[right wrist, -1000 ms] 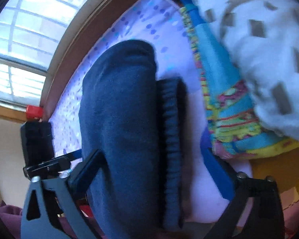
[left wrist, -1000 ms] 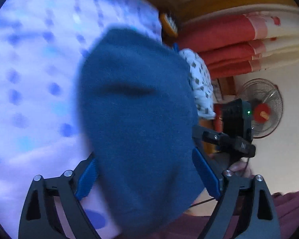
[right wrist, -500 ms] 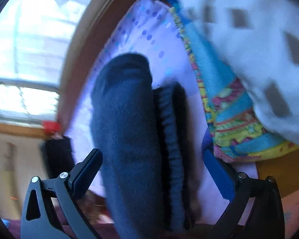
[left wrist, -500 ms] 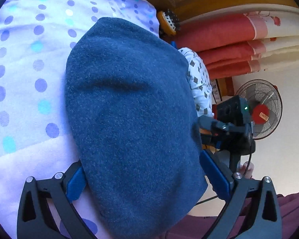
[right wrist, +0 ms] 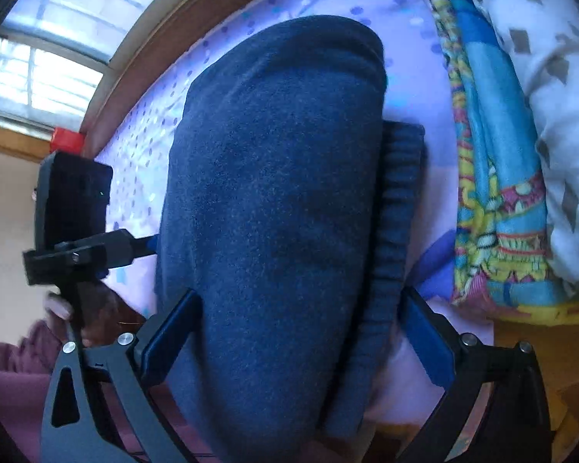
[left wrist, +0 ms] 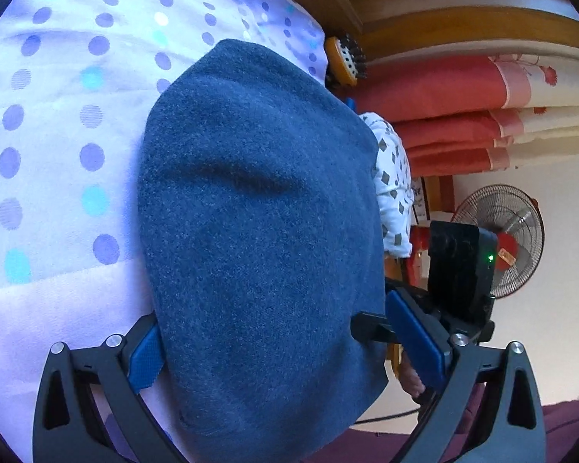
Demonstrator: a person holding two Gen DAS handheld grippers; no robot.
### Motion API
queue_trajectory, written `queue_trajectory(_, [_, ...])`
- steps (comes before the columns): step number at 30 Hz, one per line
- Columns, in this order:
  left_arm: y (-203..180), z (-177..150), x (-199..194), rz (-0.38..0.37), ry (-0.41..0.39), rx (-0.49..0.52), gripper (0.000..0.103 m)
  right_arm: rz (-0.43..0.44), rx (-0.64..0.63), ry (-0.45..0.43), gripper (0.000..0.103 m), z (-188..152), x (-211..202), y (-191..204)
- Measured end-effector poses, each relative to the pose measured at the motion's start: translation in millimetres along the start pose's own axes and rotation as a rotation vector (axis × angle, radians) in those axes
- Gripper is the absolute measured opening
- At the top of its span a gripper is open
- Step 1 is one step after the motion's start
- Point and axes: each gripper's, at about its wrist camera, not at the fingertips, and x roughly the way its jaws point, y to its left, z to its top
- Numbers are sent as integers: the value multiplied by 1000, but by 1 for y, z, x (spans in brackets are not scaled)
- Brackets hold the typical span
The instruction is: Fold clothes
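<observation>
- Lying on the dotted lilac bedsheet point(left wrist: 58, 146), the folded blue fleece garment point(left wrist: 258, 231) fills the gap between the left gripper point(left wrist: 274, 343) fingers, which stand wide and are closing; the near finger's pad meets the cloth edge, the far pad sits just beside it.
- The right gripper point(right wrist: 289, 332) has its fingers spread around the same garment point(right wrist: 274, 193), its ribbed hem point(right wrist: 397, 208) toward the far finger; pads look just apart from the cloth.
- A patterned blanket stack point(right wrist: 494, 193) lies beyond that far finger.

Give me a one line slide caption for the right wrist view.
Right gripper straddles a folded dark blue sweater on a dotted lilac bedsheet, beside a colourful blanket.
</observation>
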Motion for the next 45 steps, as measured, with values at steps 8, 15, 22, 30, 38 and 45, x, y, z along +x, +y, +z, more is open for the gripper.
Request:
queue_trajectory(8, [-5,3,11,88,-23,23,44,195,85,-91,103,2,6,-17])
queue_trajectory(15, [-31,-9,1,104,-42,76,32,8,55,-81,66,-4,-11,7])
queue_trajectory(22, [-54,-22,-13,104,-62,108,31,-142,-38,-133,59,-26,-37,44])
queue_trajectory(30, [-52,-29,-41,112,-78,90,31,-422,-175,-159,62,-37,-47,104])
queue_trajectory(38, [-52,-39,-48,122,-84,117,30,-482,-165,-176,63,-38,-31,127])
queue_trajectory(45, [-70,-31,-68,91,-127,168,30,-372,-139,-258,57,-38,-52,124])
